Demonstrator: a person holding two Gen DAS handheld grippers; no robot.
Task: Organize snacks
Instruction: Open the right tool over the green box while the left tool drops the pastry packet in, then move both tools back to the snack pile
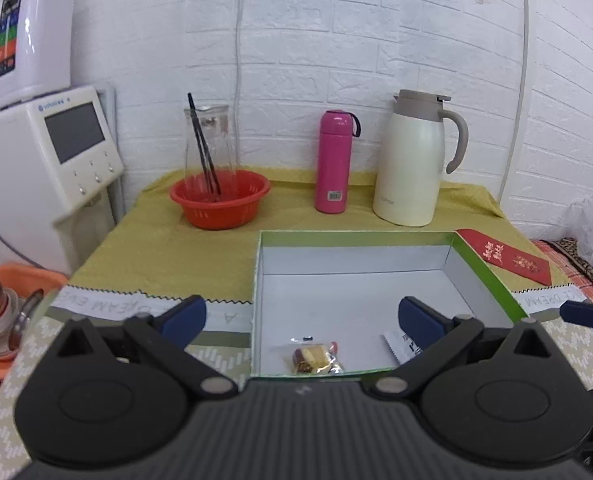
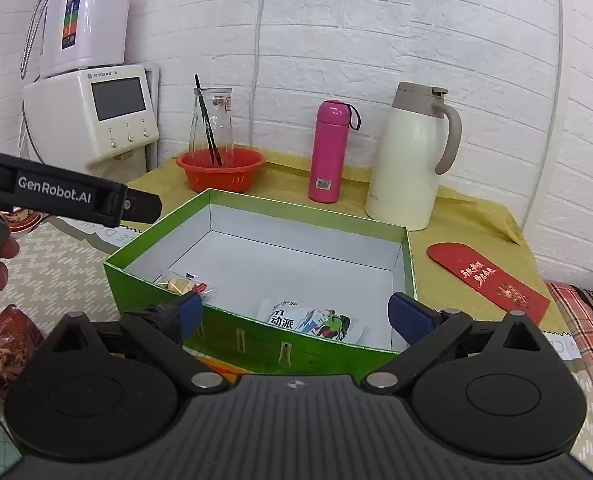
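Green on the outside and white within, the open box (image 2: 410, 264) sits on the worktop (image 2: 468, 216) with two snacks on its floor: a clear-wrapped sweet (image 1: 314, 358) near the left front corner and a white printed packet (image 2: 310, 320) toward the right front. Both grippers hover at the box's near edge. The left gripper (image 1: 302, 316) is spread wide and holds nothing; the right gripper (image 2: 292, 312) is likewise spread and empty, its blue pads straddling the front wall. A dark red bag (image 2: 0, 344) lies on the patterned mat left of the box. Behind stand an orange basket (image 1: 220, 200) with a glass carafe (image 1: 208, 140), a pink flask (image 1: 332, 162) and a cream jug (image 1: 412, 160); a red envelope (image 2: 488, 276) lies to the right
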